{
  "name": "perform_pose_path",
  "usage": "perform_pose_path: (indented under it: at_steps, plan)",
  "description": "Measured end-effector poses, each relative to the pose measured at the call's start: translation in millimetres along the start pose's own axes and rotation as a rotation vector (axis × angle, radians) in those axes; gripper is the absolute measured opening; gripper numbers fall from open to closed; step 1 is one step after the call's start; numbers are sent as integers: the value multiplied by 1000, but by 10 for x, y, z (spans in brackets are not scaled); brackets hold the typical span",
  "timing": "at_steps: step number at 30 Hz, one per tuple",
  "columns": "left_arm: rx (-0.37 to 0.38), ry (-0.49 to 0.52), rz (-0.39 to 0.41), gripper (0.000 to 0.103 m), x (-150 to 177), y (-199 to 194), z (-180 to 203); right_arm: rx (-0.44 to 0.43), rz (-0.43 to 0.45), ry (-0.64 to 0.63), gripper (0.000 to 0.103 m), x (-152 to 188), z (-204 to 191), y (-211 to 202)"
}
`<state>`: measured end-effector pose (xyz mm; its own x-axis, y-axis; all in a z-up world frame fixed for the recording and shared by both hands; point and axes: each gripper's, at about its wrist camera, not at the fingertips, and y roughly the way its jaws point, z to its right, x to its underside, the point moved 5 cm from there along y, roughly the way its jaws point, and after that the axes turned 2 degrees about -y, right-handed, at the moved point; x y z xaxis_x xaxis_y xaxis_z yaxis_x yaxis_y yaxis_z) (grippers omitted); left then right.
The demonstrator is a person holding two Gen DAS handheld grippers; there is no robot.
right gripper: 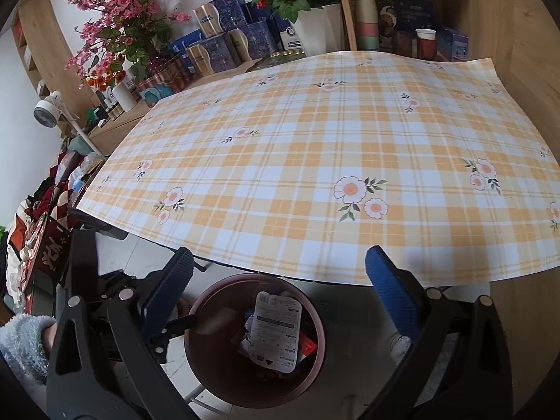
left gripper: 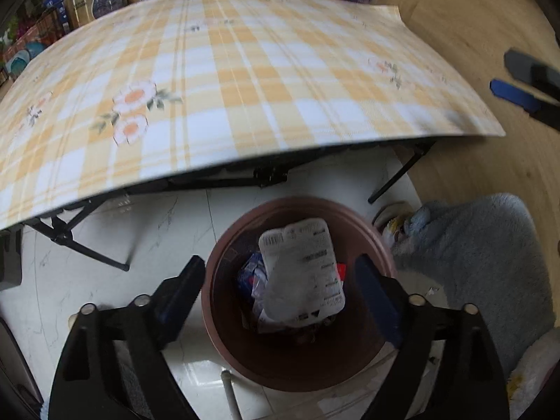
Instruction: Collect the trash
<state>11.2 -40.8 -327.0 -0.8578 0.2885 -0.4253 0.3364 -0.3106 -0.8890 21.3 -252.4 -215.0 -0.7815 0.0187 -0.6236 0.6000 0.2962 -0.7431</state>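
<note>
White flat packet (left gripper: 302,273), black print too small to read, lies atop wrappers in brown bin (left gripper: 353,360) below and between left gripper (left gripper: 280,290) fingers, jaws wide, nothing held. Right gripper (right gripper: 280,290) spread wide too, empty, above the bin. Only right view shows flowers (right gripper: 105,31); left shows blue fleece (left gripper: 483,255).

Left tongs (left gripper: 280,287) point steeply down, jaws spread wide, nothing gripped. Right tongs (right gripper: 280,280) tilt downward, jaws wide apart, empty; they show at 2 o'clock in the left wrist view.
</note>
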Motion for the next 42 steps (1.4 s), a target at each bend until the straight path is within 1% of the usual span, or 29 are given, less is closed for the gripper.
perform_pose_path:
  at_steps: [4, 8, 11, 16, 20, 23, 29, 35, 42]
  plan:
    - [-19, -34, 74, 90, -164, -225, -56, 10, 4, 3, 97, -36, -1, -49]
    - [-49, -65, 171, 91, -341, -585, -143, 16, 20, 0, 97, -101, -40, -129]
    - [-88, -82, 260, 92, -479, -944, -175, 24, 36, -6, 97, -155, -86, -208]
    - [-169, -91, 432, 95, -684, -1652, -178, 38, 70, -21, 97, -297, -188, -395]
    - [-217, -82, 518, 97, -806, -2086, -125, 53, 117, -49, 97, -435, -309, -609]
    - [-242, -78, 562, 97, -858, -2341, -92, 60, 147, -68, 97, -516, -388, -749]
    - [-275, -75, 620, 97, -874, -2688, -9, 64, 202, -93, 97, -642, -535, -1018]
    - [-286, -64, 644, 97, -854, -2848, 48, 64, 229, -104, 97, -671, -606, -1142]
    - [-304, -51, 663, 97, -849, -2903, 70, 66, 235, -100, 97, -675, -607, -1180]
